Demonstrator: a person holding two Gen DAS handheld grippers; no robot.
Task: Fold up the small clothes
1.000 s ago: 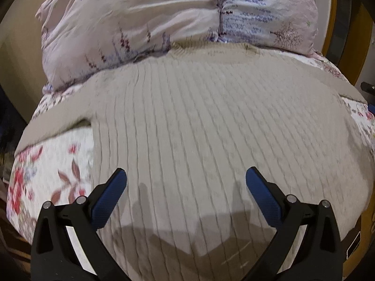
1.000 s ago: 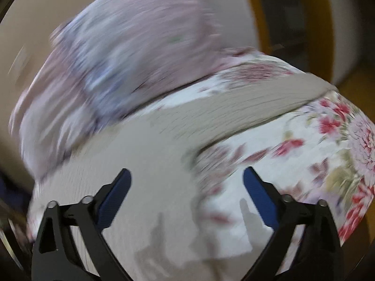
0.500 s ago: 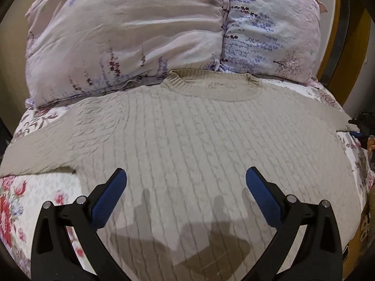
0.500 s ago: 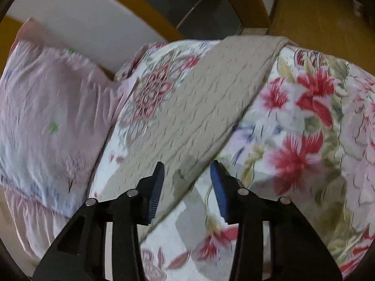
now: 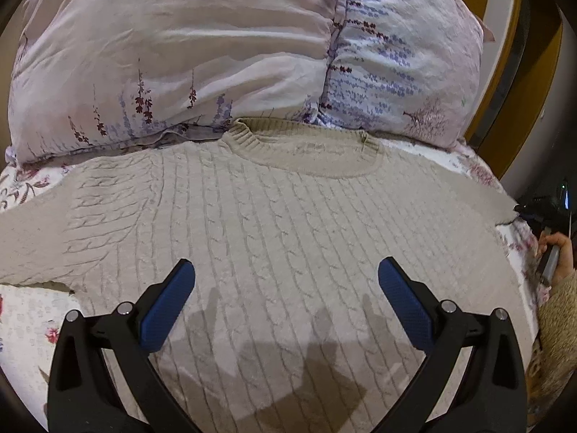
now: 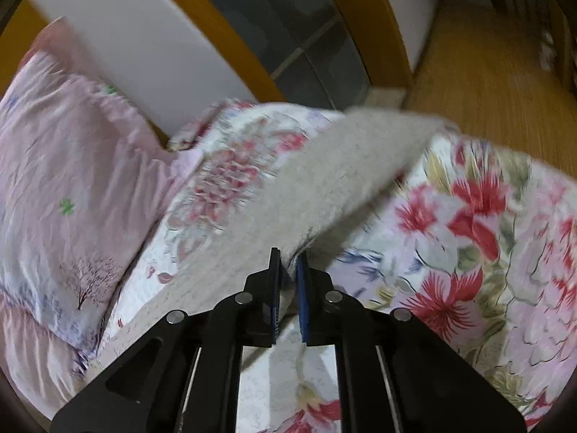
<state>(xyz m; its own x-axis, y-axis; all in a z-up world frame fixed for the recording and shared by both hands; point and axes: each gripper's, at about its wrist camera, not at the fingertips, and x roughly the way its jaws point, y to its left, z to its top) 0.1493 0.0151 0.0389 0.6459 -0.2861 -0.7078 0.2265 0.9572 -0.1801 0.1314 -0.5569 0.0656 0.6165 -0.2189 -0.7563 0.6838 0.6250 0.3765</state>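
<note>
Jaws first: the left gripper (image 5: 286, 299) is held with its jaws spread wide apart, nothing between the blue pads (image 5: 167, 310), hovering over the lower front of the beige cable-knit sweater (image 5: 281, 238). The right gripper (image 6: 288, 288) has its jaws pinched nearly together on the edge of the sweater's sleeve (image 6: 324, 180), so a fold of knit is caught between them.

The sweater is laid out flat, front up, on the floral bedspread (image 5: 25, 324), and everything else can be placed off it. Its ribbed collar (image 5: 306, 151) sits at the far end, tucked right against the pink floral pillow (image 5: 216, 43). One sleeve runs off toward the left edge of the left wrist view. On the sweater's right side, a hand (image 5: 557, 252) in a knit cuff is seen gripping the handle of the other tool, just past the sweater's shoulder.

In the right wrist view the pinched sleeve is lifted a bit off the bedspread (image 6: 487, 234) and stretches away toward the bed's far edge. It looks blurred. The pillow (image 6: 65, 166) lies left of the sleeve, and the wooden floor (image 6: 487, 83) shows beyond it.
</note>
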